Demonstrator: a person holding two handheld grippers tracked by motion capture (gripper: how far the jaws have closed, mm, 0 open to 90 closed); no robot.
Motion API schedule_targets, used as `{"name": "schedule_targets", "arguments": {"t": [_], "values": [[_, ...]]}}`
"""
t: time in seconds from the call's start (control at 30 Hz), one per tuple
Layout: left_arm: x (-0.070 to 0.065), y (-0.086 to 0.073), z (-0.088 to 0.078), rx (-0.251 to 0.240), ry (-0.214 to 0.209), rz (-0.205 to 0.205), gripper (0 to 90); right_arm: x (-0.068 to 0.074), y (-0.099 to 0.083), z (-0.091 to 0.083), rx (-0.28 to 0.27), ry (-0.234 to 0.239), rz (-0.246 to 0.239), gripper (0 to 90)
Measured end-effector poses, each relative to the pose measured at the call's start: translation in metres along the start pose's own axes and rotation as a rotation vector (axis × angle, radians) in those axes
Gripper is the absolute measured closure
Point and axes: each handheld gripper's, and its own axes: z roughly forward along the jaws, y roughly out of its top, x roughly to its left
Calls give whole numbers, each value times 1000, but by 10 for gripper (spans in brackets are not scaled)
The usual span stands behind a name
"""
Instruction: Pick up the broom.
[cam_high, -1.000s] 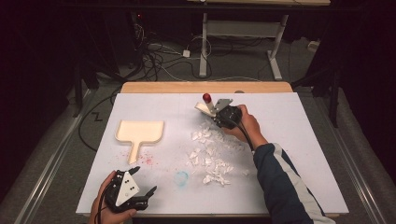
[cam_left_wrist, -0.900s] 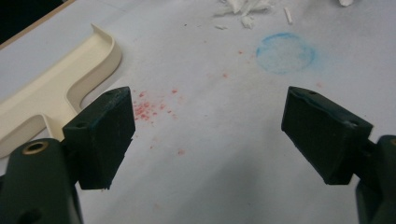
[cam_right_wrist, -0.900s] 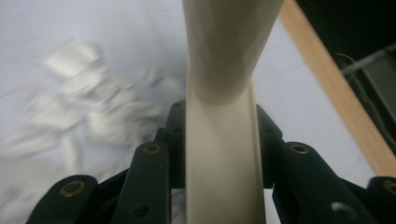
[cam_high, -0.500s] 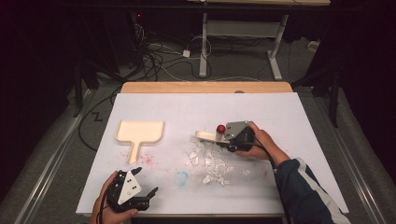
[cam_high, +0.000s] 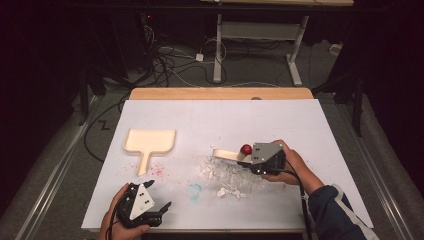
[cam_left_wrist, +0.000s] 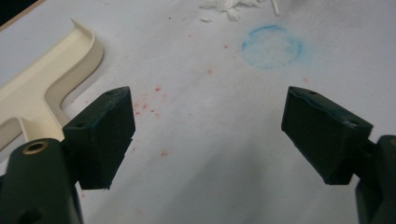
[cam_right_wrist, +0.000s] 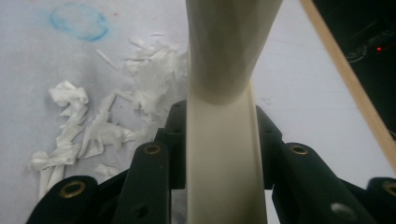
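left tongs rest low with jaws wide apart; right tongs clamped, pointing left.

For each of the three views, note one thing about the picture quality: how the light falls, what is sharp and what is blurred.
High view: the white table sheet is brightly lit, the floor around it falls into dark. Left gripper view: the blue ring stain is soft and out of focus. Right gripper view: the cream brush handle sits too close and blurs; the paper scraps are clearer.
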Motion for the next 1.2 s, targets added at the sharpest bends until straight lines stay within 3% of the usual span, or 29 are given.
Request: {"name": "schedule_targets", "arguments": {"t": [0.17, 0.23, 0.3, 0.37, 0.47, 0.5, 0.57, 0.67, 0.73, 0.87, 0.9, 0.93, 0.97, 1.03, 1.2], "values": [[1, 0, 1, 1, -2, -4, 163, -19, 2, -7, -21, -52, 63, 676], [1, 0, 1, 1, -5, -3, 163, -29, 2, -1, -1, -98, 94, 676], [1, 0, 1, 0, -9, -5, 162, -44, 3, 18, 36, -140, 135, 676], [1, 0, 2, 3, -10, -2, 163, -47, 3, 25, 49, -137, 144, 676], [2, 0, 2, 0, -13, -5, 163, -57, 4, 55, 125, -197, 166, 676], [2, 0, 3, -2, -14, -7, 163, -57, 4, 55, 125, -197, 166, 676], [2, 0, 4, 2, -18, -7, 163, -60, 4, 75, 144, -226, 191, 676], [2, 0, 5, 4, -24, -7, 163, -62, 7, 81, 128, -229, 208, 677], [2, 0, 5, 6, -25, -6, 163, -60, 10, 86, 122, -186, 196, 676], [2, 0, 6, 11, -25, -4, 163, -46, 13, 87, 125, -105, 121, 673], [1, 0, 6, 14, -25, -3, 163, -42, 13, 83, 108, -74, 114, 673], [1, 0, 6, 15, -30, -2, 163, -32, 14, 74, 66, -9, 90, 674], [0, 0, 6, 18, -32, 0, 163, -32, 14, 74, 66, -9, 90, 674], [-1, 1, 7, 24, -34, 7, 163, -16, 11, 61, 47, 54, 27, 673], [-3, 2, 8, 31, -30, 2, 163, -2, 5, 43, 36, 85, -22, 675]]}}
